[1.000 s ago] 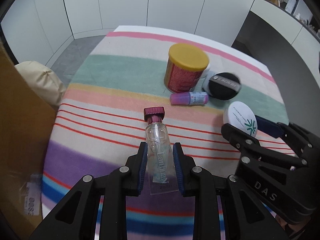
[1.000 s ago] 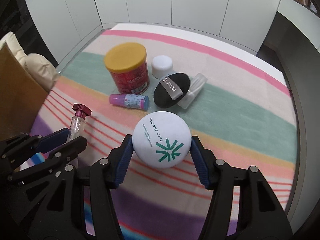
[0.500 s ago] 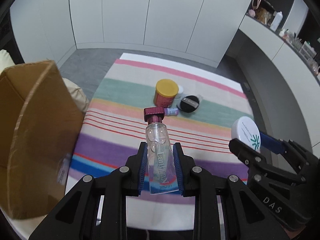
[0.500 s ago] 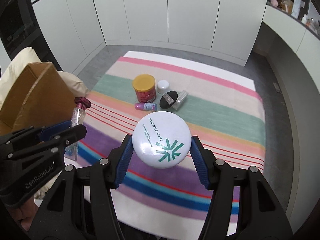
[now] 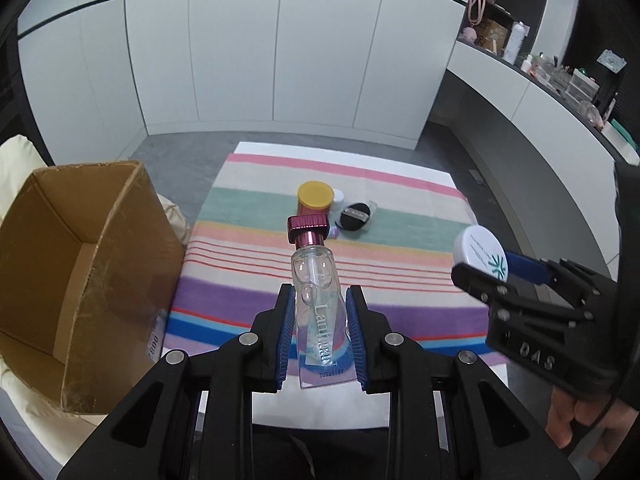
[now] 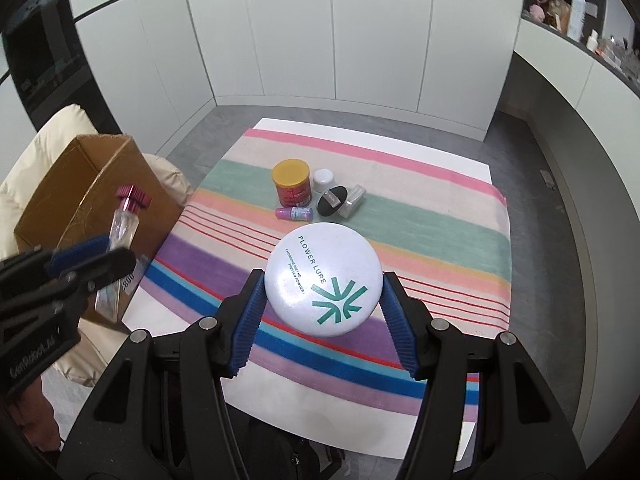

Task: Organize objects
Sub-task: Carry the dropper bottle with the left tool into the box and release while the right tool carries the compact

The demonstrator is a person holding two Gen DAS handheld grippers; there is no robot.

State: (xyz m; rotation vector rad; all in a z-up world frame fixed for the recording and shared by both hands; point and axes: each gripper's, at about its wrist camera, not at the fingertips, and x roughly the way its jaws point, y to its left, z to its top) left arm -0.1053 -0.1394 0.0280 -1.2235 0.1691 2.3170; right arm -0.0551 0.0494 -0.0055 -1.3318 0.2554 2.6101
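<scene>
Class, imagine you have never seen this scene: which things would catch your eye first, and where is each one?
Front and centre, the left gripper clamps a clear bottle with a magenta cap, and the right gripper clamps a white round compact with a green logo. To the left stands an open cardboard box. Beyond lies a bright striped cloth with a yellow-lidded jar among small items.
</scene>
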